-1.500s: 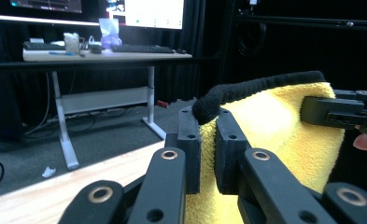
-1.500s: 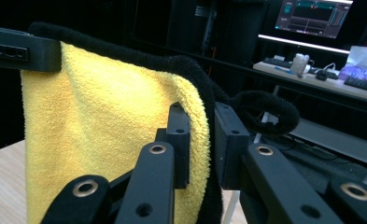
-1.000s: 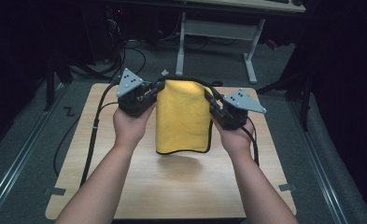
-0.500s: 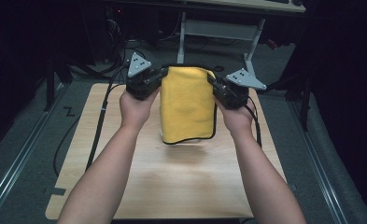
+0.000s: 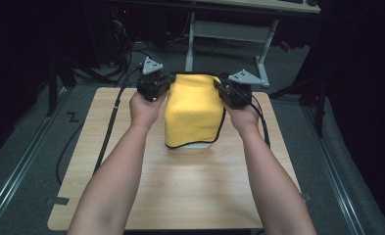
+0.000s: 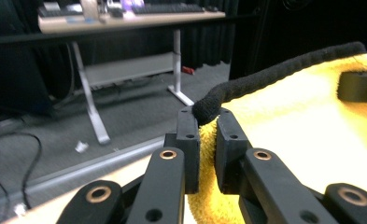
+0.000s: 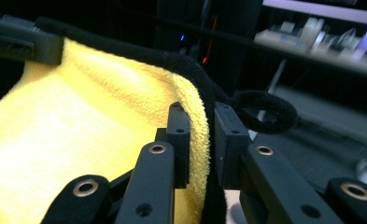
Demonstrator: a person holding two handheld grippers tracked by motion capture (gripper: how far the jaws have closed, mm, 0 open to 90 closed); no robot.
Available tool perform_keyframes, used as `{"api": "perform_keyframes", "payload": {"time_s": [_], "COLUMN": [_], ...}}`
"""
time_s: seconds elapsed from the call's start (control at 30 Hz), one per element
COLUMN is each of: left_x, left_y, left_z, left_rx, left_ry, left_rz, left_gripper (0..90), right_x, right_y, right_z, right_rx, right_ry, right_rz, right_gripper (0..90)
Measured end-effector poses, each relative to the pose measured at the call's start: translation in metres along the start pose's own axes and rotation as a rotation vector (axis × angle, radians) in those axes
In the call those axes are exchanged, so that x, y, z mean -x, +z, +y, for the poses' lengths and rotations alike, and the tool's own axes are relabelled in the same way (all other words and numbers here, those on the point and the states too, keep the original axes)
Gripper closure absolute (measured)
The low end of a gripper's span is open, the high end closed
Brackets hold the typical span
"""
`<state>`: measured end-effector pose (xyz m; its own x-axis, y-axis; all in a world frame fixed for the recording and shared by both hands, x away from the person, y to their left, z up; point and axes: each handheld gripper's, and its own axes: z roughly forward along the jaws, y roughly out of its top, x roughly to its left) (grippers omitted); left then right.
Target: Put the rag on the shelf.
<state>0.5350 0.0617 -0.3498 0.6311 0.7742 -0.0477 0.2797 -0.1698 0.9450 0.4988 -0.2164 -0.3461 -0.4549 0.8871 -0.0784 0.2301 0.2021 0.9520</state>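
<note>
1. We hold the yellow cloth (image 5: 194, 110) up between our two grippers, its top edge stretched from one to the other and its body hanging down toward the tabletop (image 5: 180, 186).
2. Our left gripper (image 6: 208, 135) has its jaws clamped on the cloth's top corner; the black piping edge (image 6: 274, 74) rises out just above the jaw tips and runs away to the right of them.
3. Our right gripper (image 7: 202, 135) has its jaws closed on the opposite corner, yellow pile pinched between them, and a black hanging loop (image 7: 265, 114) curls out just beyond the right jaw.
4. In the high view the left gripper (image 5: 153, 87) and right gripper (image 5: 234, 92) sit at the far end of the tabletop, well apart, the cloth spanning the gap between them.
5. The cloth's lower hem (image 5: 195, 145) hangs near the wood; whether it touches we cannot tell.
6. Bare tabletop lies open on the near side of the jaws and to either side of them.
7. Beyond the jaws the floor (image 6: 125, 116) drops away, with a desk frame (image 5: 229, 29) standing farther off.
</note>
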Motion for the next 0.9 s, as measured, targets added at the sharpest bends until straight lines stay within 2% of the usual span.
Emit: {"api": "perform_keyframes", "payload": {"time_s": [0.07, 0.13, 0.23, 0.33, 0.37, 0.47, 0.6, 0.77, 0.9], "left_x": [-0.001, -0.003, -0.004, -0.004, -0.005, -0.007, -0.01, -0.011, -0.013], "left_y": [0.005, 0.008, 0.011, 0.012, 0.012, 0.012, 0.011, 0.012, 0.013], "left_z": [-0.011, -0.019, -0.031, -0.041, -0.045, -0.054, -0.062, -0.067, -0.079], "left_rx": [-0.027, -0.051, -0.083, -0.111, -0.12, -0.132, -0.14, -0.156, -0.161], "left_ry": [-0.002, -0.015, -0.025, -0.022, -0.032, -0.059, -0.097, -0.106, -0.132], "left_rz": [-0.006, -0.018, -0.033, -0.037, -0.041, -0.053, -0.064, -0.075, -0.09], "left_gripper": [82.6, 82.9, 83.2, 83.4, 83.4, 83.4, 83.5, 83.5, 83.5], "right_x": [0.002, 0.002, 0.006, 0.006, 0.006, 0.005, 0.003, 0.004, 0.005], "right_y": [0.004, 0.007, 0.012, 0.015, 0.016, 0.017, 0.019, 0.019, 0.019], "right_z": [-0.007, -0.015, -0.026, -0.036, -0.039, -0.045, -0.053, -0.058, -0.06], "right_rx": [-0.023, -0.049, -0.081, -0.113, -0.117, -0.123, -0.139, -0.141, -0.151], "right_ry": [0.012, 0.004, 0.061, 0.065, 0.073, 0.097, 0.103, 0.14, 0.153], "right_rz": [0.01, 0.018, 0.048, 0.052, 0.057, 0.072, 0.08, 0.103, 0.116], "right_gripper": [79.3, 79.3, 79.2, 79.2, 79.2, 79.2, 79.1, 78.7, 78.3]}}
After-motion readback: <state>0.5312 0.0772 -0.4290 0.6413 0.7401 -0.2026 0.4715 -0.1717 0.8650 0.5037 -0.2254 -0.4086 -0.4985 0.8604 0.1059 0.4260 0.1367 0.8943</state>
